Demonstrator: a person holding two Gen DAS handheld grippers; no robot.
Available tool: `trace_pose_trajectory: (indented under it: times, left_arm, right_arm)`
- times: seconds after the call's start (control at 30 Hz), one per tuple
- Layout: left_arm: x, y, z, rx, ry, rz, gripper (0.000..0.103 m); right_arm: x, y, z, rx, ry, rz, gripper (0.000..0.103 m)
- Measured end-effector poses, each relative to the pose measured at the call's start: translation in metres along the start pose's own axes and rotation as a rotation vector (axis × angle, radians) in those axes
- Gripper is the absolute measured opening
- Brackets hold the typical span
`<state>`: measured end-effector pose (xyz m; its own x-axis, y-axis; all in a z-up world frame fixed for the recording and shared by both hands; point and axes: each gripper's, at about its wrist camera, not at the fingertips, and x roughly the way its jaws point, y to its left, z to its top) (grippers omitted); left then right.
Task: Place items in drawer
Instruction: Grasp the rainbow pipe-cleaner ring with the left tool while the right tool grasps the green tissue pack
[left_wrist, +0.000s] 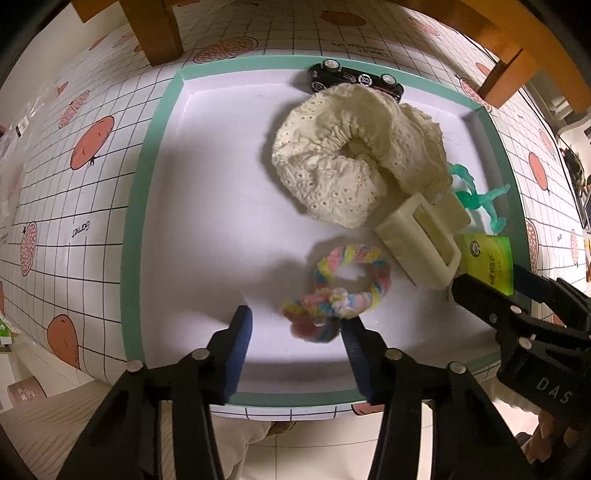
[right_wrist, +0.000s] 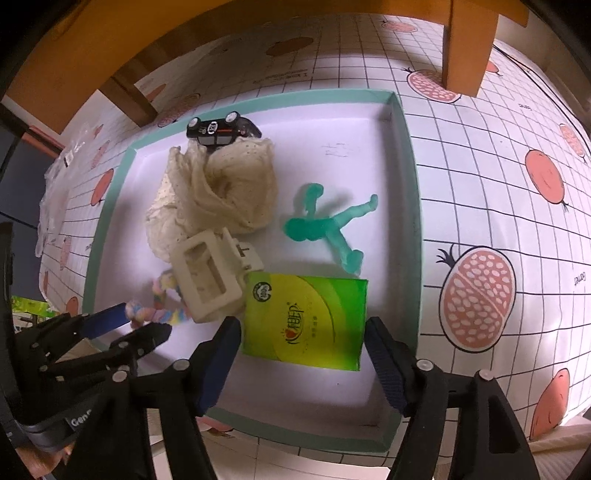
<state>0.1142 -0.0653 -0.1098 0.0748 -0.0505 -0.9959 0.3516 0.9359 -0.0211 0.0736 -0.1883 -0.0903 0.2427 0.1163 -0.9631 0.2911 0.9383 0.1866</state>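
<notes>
Now, from the left wrist, our left gripper stands half-wide over the pastel rainbow fuzzy hair tie lying in the white, mint-rimmed drawer; we should lift clear without snagging it. From the right wrist, our right gripper brackets the green tissue packet, pads apparently not pressing; we should open squarely.
</notes>
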Motion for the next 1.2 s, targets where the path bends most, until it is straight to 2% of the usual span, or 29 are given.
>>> trace_pose_trajectory:
  times: [0.13,0.37,0.47,0.57,0.63,0.67,0.7,0.93,1.0,1.2]
  left_arm:
    - [0.0,0.003,0.003,0.005,-0.001,0.0,0.049]
    - [-0.002,-0.001,0.003,0.008,-0.001,0.007,0.049]
    - [-0.002,-0.005,0.003,0.007,-0.002,0.009,0.049]
    - [-0.002,-0.004,0.003,-0.001,-0.003,0.0,0.048]
    - [-0.003,-0.004,0.003,0.002,-0.008,-0.004,0.037]
    - [-0.004,-0.005,0.003,0.004,-0.011,-0.007,0.029]
    - [-0.004,-0.005,0.003,0.004,-0.012,-0.01,0.025]
    - [-0.008,0.0,0.005,-0.025,-0.021,-0.068,0.018]
    - [-0.011,0.003,0.005,-0.03,-0.037,-0.085,0.012]
    - [-0.019,0.009,0.01,-0.045,-0.063,-0.119,0.01]
  right_arm:
    - [0.002,0.004,0.0,-0.005,-0.008,-0.003,0.077]
    - [0.008,0.024,-0.001,-0.098,-0.014,-0.098,0.077]
    - [0.011,0.032,-0.003,-0.147,-0.017,-0.162,0.068]
    - [0.01,0.032,-0.003,-0.14,-0.02,-0.156,0.068]
    - [0.007,0.027,-0.004,-0.127,-0.019,-0.144,0.068]
    - [0.006,0.026,-0.004,-0.12,-0.019,-0.14,0.068]
    - [0.006,0.025,-0.004,-0.113,-0.019,-0.135,0.068]
    - [-0.001,0.005,0.002,-0.072,-0.018,-0.103,0.068]
    - [-0.002,0.002,0.004,-0.066,-0.017,-0.101,0.068]
    - [-0.006,-0.005,0.006,-0.048,-0.02,-0.088,0.068]
